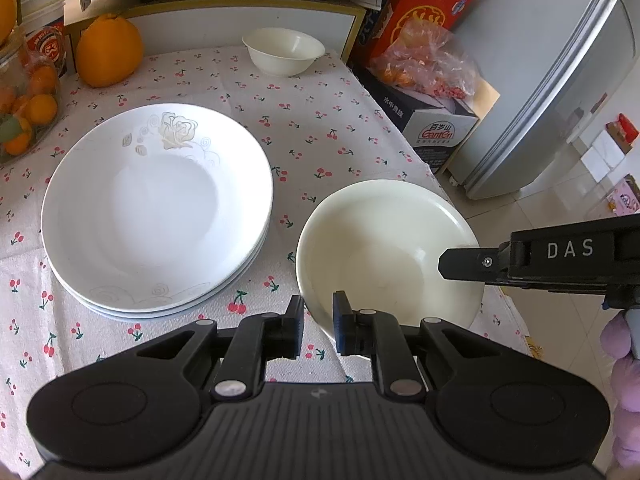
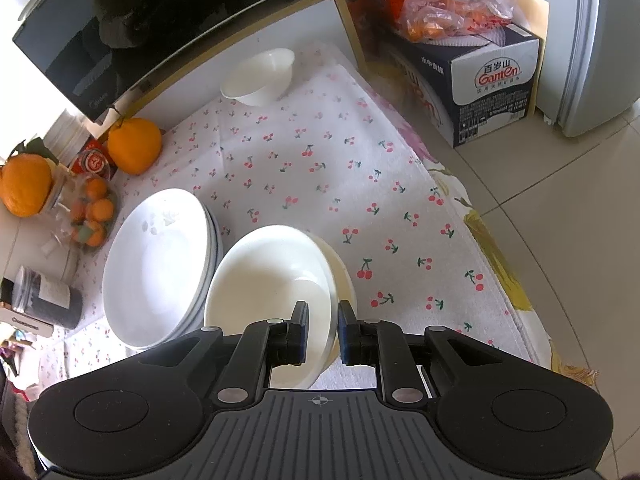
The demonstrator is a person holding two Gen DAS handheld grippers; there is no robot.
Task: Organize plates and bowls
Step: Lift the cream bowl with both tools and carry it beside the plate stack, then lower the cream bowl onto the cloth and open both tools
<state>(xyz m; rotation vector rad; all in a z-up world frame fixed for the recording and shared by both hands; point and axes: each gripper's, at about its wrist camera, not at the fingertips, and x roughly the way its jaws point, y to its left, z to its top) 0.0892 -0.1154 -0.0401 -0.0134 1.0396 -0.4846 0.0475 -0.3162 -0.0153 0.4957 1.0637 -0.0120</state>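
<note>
A: Left hand-held gripper (image 1: 319, 322) has its fingers set narrow across the near rim of the cream bowl (image 1: 384, 252), one pad inside, one outside. Whether they actually pinch the rim, I cannot tell.

B: And the right hand-held gripper (image 2: 323, 330)?

A: It straddles the same bowl's rim from the other side, again one finger in and one out, with a narrow gap. Its grip is also unclear.

B: Anything in the bowl?

A: Nothing visible inside. In the right wrist view a second cream rim shows just under it, so it may sit in another bowl.

B: Where is it?

A: On the cherry-print cloth (image 1: 320, 120) of the bench, just beside a stack of white plates (image 1: 156, 208). A smaller white bowl (image 1: 284, 51) stands well apart at the far edge, with nothing in it. A clear container (image 1: 24, 108) at the left holds small oranges.
</note>
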